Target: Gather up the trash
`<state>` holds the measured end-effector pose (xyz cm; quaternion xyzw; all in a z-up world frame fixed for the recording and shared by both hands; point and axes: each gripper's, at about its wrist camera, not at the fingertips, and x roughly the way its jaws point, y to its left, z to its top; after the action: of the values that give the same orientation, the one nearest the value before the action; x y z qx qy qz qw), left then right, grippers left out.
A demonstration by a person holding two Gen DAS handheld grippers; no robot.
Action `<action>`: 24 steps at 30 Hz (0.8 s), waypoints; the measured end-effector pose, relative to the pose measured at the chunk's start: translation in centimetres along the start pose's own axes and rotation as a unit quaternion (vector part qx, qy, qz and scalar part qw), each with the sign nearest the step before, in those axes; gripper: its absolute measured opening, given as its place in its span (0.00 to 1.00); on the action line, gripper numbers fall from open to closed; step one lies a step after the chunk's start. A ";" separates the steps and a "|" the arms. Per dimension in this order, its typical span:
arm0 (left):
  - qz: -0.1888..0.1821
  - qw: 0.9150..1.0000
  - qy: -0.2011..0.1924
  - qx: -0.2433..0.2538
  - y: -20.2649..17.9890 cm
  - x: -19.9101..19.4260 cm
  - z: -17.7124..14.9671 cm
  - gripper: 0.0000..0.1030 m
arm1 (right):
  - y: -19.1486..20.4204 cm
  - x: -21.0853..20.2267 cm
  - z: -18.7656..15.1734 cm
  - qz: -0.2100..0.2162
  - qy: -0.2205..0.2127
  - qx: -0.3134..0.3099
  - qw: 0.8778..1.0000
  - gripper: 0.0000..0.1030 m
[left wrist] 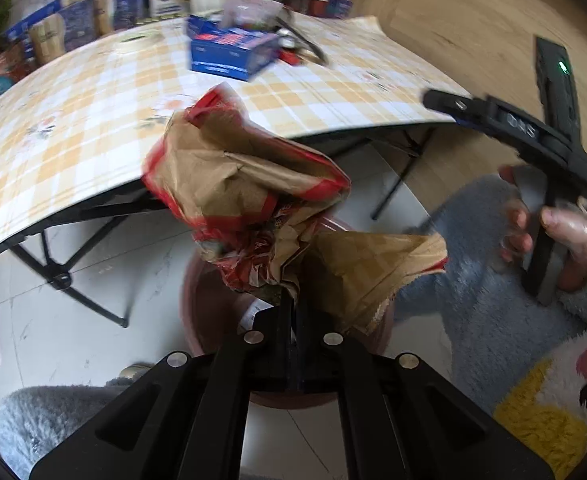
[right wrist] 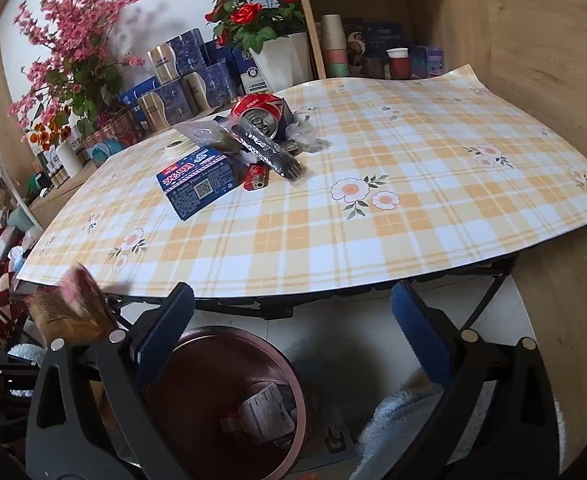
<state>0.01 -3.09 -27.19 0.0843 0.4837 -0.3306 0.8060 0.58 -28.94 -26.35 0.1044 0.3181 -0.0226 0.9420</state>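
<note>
My left gripper (left wrist: 291, 300) is clenched on a crumpled brown-and-red paper bag (left wrist: 249, 200), held over the round dark-red plastic bin (right wrist: 229, 400) on the floor just off the table's near edge. Bin holds a white printed wrapper (right wrist: 267, 410) plus other scraps, unclear. My right gripper (right wrist: 293, 344) has jaws released, nothing between the blue pads. On the checked-cloth table (right wrist: 373, 240), toward the far left corner: blue ice-cream carton (right wrist: 197, 184), red lighter (right wrist: 255, 178), crushed red can (right wrist: 261, 114), black plastic fork (right wrist: 269, 152).

Table edge (right wrist: 333, 280) overhangs the bin (right wrist: 229, 400); its mouth stays reachable.
</note>
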 end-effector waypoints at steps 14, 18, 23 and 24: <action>-0.006 0.998 0.056 0.000 -0.3 2.8 -0.1 0.13 | -0.3 0.1 0.0 0.000 0.003 0.007 1.000 0.94; -0.001 0.999 0.014 -0.039 1.0 1.5 0.4 0.54 | -0.1 0.0 0.0 -0.002 0.002 0.001 1.000 0.94; 0.060 0.993 -0.038 -0.098 2.8 -0.3 0.6 0.85 | 0.0 0.1 0.0 -0.008 0.002 -0.001 1.000 0.94; 0.069 0.990 -0.051 -0.112 3.3 -0.9 0.6 0.89 | 0.1 0.1 0.0 -0.009 0.000 -0.003 1.000 0.94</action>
<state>2.21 -0.44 -26.74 0.0094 0.4688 -0.2217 0.8550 0.62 -28.84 -26.40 0.0991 0.3190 -0.0303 0.9421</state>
